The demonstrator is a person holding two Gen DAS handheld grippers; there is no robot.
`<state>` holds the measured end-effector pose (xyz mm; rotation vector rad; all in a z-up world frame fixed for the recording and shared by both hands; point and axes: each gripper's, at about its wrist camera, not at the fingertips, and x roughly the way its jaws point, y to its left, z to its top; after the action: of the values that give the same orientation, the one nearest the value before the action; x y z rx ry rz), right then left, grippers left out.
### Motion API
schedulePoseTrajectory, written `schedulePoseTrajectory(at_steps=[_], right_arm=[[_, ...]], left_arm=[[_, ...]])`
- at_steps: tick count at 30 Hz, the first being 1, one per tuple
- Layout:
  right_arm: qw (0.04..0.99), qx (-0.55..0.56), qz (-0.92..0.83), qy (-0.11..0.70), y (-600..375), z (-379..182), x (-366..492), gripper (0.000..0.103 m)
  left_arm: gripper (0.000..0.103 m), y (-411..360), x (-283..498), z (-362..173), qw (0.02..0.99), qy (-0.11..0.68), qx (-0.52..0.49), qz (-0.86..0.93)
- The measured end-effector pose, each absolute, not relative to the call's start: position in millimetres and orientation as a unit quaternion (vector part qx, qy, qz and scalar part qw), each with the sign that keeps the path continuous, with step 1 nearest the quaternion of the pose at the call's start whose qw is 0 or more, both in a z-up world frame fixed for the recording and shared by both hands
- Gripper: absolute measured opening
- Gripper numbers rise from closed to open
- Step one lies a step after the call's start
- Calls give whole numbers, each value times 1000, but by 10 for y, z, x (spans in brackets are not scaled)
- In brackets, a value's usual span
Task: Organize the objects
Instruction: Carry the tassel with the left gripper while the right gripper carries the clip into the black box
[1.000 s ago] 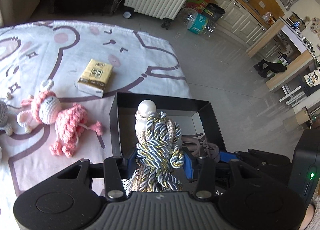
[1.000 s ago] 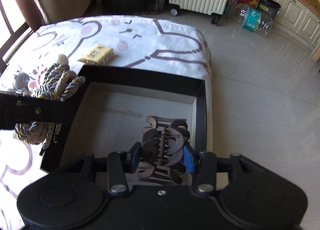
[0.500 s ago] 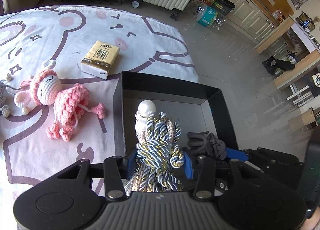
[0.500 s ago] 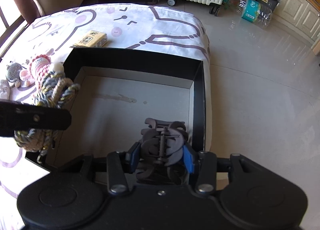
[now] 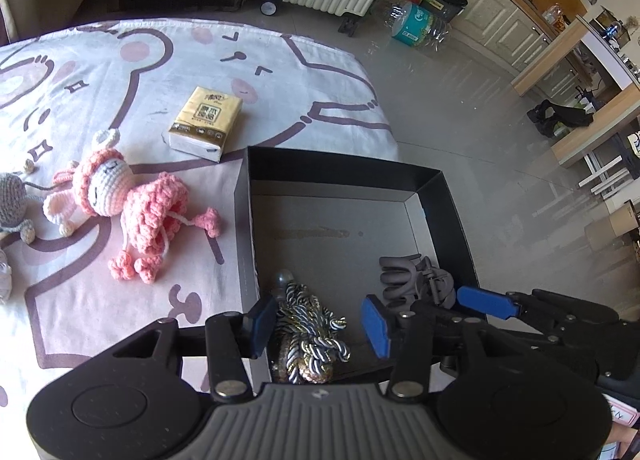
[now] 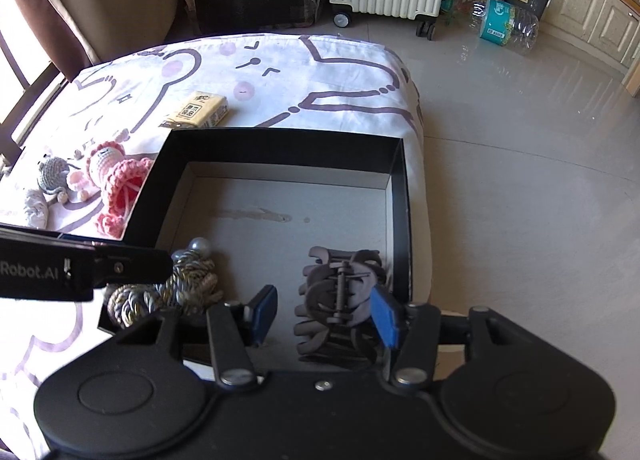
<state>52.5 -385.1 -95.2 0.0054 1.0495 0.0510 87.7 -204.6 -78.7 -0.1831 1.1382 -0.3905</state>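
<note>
Both my left gripper (image 5: 320, 324) and right gripper (image 6: 326, 314) are opening, pads clear of the soft, light rope knot (image 5: 308, 340) and the stiff, snaggy hair claw (image 6: 340, 292), best pinched across their middles.

The left gripper (image 5: 320, 324) hangs over the black box (image 5: 340, 170), its jaws opening around a braided rope knot (image 5: 308, 336) lying inside. A grey hair claw clip (image 5: 416, 280) lies just beside the right gripper's blue pads (image 5: 486, 302). A pink crochet doll (image 5: 132, 204) and tissue pack (image 5: 206, 124) lie on the cartoon-print sheet (image 5: 100, 72).

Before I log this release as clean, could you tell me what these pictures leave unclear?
- Rope toy: near end hidden by the gripper body, left wrist view.
- Hair claw: whether the opening right gripper's right pad touches it, right wrist view.
- Grey crochet toy: cut off by the left edge, left wrist view.
</note>
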Motion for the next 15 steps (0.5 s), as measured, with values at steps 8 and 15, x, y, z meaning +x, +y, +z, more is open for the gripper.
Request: schedulePoseTrajectory(at_steps=[8,15], right_arm=[[837,152,45,524,-3878,-939,573,43],[781,249,69,569,-3681,-1168,714,42]], left_arm=[[53,-1894,930,-692,830,528,-71,-164],[53,-1701,1008,-721,827,535,-87,-148]])
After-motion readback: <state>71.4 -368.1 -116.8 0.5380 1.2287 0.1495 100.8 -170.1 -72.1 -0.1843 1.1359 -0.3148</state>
